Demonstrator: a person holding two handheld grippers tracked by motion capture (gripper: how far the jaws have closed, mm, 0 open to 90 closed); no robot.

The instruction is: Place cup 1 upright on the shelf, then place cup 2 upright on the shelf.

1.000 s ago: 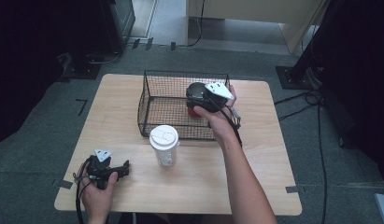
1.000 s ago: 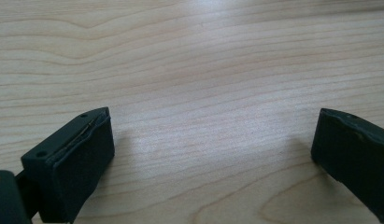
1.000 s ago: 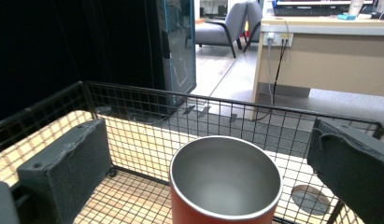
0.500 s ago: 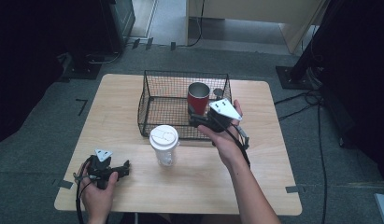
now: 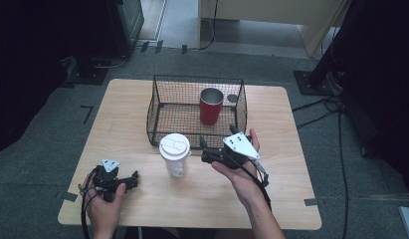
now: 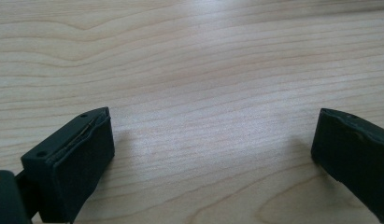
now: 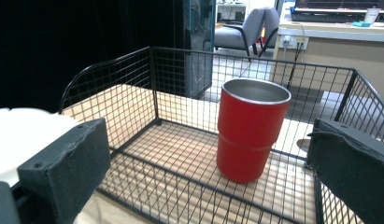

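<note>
A red metal cup (image 5: pixel 211 105) (image 7: pixel 252 128) stands upright inside the black wire basket (image 5: pixel 164 114), toward its right side. A white lidded cup (image 5: pixel 175 154) stands on the table just in front of the basket. My right gripper (image 5: pixel 217 139) is held above the table in front of the basket's right half, open, with nothing between its fingers (image 7: pixel 68 163). It faces the red cup across the basket's front wall (image 7: pixel 189 184). My left gripper (image 5: pixel 134 180) (image 6: pixel 213 135) rests low over bare wood at the near left, open and with nothing in it.
The wooden table (image 5: pixel 291 164) has free room on the right and along the near edge. Dark equipment and cables lie on the floor around it. A chair and a desk show beyond the basket in the right gripper view.
My right gripper let go of the red cup inside the basket and drew back toward the near side. The cup now stands alone. The left gripper has not moved.
</note>
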